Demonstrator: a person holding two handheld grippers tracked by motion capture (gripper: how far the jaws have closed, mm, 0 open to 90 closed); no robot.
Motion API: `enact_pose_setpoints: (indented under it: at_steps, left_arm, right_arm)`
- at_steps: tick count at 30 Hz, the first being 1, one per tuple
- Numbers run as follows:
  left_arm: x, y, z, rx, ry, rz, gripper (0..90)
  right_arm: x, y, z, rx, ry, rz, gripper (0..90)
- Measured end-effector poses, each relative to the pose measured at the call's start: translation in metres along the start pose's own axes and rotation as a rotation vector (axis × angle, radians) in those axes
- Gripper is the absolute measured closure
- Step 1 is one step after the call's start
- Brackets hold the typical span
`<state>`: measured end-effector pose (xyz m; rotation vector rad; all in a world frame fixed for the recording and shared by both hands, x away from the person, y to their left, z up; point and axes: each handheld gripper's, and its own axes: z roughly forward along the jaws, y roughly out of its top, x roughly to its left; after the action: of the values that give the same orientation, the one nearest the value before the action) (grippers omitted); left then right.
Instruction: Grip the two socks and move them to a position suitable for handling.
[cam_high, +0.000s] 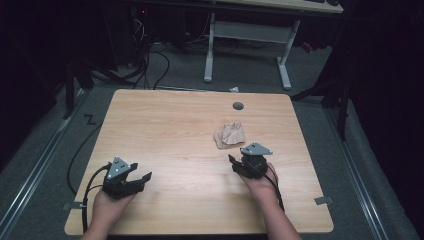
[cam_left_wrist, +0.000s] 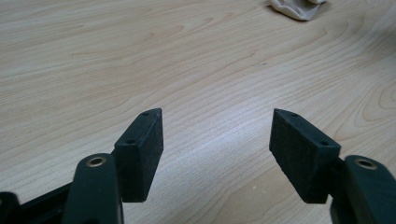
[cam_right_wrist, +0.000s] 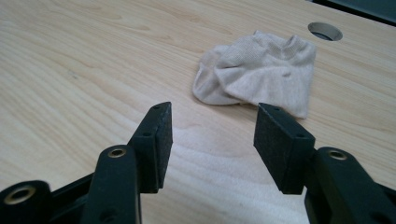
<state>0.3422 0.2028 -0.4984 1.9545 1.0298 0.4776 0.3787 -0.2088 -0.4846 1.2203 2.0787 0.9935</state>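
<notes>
- Right gripper view showed the right gripper (cam_right_wrist: 212, 123) with its jaws parted and nothing between the pads, released rather than grasping, probably so that it could straddle soft cloth.
- Just beyond those pads lay the beige sock (cam_right_wrist: 259, 72), crumpled and folded on itself, flat on the wooden table (cam_right_wrist: 70, 70); the gripper pointed straight at the sock, apparently lined up for a pick.
- Behind the sock sat the round cable hole (cam_right_wrist: 325, 31), so the sock lay between the gripper and the hole.
- High view placed the left gripper (cam_high: 137, 177) well away from the sock (cam_high: 230, 135), to the sock's near left, jaws likewise spread and empty, seemingly parked clear of the reach.
</notes>
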Motion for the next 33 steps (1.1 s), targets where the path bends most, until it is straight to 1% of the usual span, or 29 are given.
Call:
enact_pose_setpoints:
  at_steps: [2, 5, 7, 11, 13, 15, 16, 17, 21, 25, 26, 27, 29, 31, 33]
  left_arm:
    - [0.0, 0.0, 0.001, 0.001, 0.005, 0.008, 36.0]
    - [0.0, 0.0, 0.001, 0.003, 0.001, 0.007, 36.0]
    - [0.001, 0.0, 0.001, 0.0, 0.005, 0.008, 35.9]
    - [0.0, 0.001, 0.001, -0.001, 0.001, 0.011, 36.0]
    - [0.0, 0.001, 0.001, 0.0, 0.0, 0.012, 35.9]
    - [0.0, 0.001, 0.001, 0.005, -0.001, 0.018, 35.9]
    - [0.0, 0.0, 0.002, 0.004, 0.0, 0.019, 35.9]
    - [0.0, 0.0, 0.002, 0.005, -0.001, 0.019, 35.9]
    - [0.0, 0.001, 0.002, 0.002, -0.004, 0.021, 35.9]
    - [-0.001, 0.002, 0.0, -0.005, -0.009, 0.025, 35.9]
    - [-0.001, 0.002, 0.0, -0.007, -0.008, 0.025, 35.9]
    - [-0.001, 0.002, 0.0, -0.006, -0.009, 0.026, 35.9]
    - [-0.001, 0.002, 0.0, -0.003, -0.011, 0.027, 35.9]
    - [-0.001, 0.002, 0.0, -0.004, -0.007, 0.028, 35.9]
    - [-0.001, 0.002, 0.0, -0.008, -0.004, 0.029, 35.9]
  right_arm:
    - [-0.003, 0.004, 0.006, 0.002, -0.003, -0.008, 45.6]
    - [-0.008, 0.009, 0.015, 0.006, -0.011, -0.016, 44.3]
    - [-0.01, 0.012, 0.021, 0.022, -0.015, -0.013, 42.6]
    - [-0.014, 0.018, 0.035, 0.054, -0.024, -0.004, 37.4]
    - [-0.015, 0.02, 0.041, 0.066, -0.036, -0.016, 36.5]
    - [-0.015, 0.022, 0.046, 0.059, -0.041, -0.016, 36.0]
    - [-0.016, 0.023, 0.049, 0.073, -0.041, -0.01, 35.0]
    - [-0.016, 0.025, 0.052, 0.08, -0.043, -0.015, 35.0]
    - [-0.016, 0.029, 0.06, 0.083, -0.052, -0.011, 35.9]
    - [-0.016, 0.034, 0.071, 0.113, -0.049, 0.0, 33.9]
    - [-0.017, 0.036, 0.073, 0.105, -0.051, -0.002, 33.9]
    - [-0.017, 0.037, 0.075, 0.104, -0.057, 0.002, 32.4]
    - [-0.017, 0.042, 0.081, 0.13, -0.064, 0.005, 28.7]
    - [-0.014, 0.045, 0.086, 0.122, -0.076, -0.013, 26.5]
    - [-0.012, 0.047, 0.09, 0.115, -0.092, -0.021, 24.7]
